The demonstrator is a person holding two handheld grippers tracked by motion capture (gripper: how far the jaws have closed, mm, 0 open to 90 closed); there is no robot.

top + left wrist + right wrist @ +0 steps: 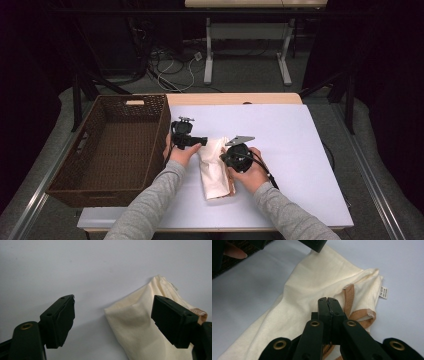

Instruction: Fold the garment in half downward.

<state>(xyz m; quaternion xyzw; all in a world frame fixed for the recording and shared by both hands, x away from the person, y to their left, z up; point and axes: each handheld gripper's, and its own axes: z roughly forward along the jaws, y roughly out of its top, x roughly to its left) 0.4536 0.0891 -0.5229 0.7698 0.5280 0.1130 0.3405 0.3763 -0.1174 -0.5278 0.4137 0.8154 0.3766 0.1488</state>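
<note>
The right gripper (328, 301) has its jaws pressed together over the cloth (317, 285). They sit right on the fabric, just left of the tan trim (349, 296), but whether a fold is caught between them I cannot tell. A small white label (383, 293) lies off to the right of the jaws, at the cloth's edge.

The left gripper (113, 320) is spread wide. One corner of the cloth (132, 320) lies between its jaws and toward the right one, flat on the white table (75, 265).

From above, the cloth (214, 167) lies folded lengthwise between the two grippers, left (197, 141) and right (231, 156). The basket (107, 145) stands beyond the left gripper, on its outer side.

The cloth looks light, soft and limp: it should sag and unfold wherever it is unsupported. Thin fabric can slip from a shallow pinch, so a hemmed edge or corner, where the layers double up, seems the best grip, one gripper at each end.
</note>
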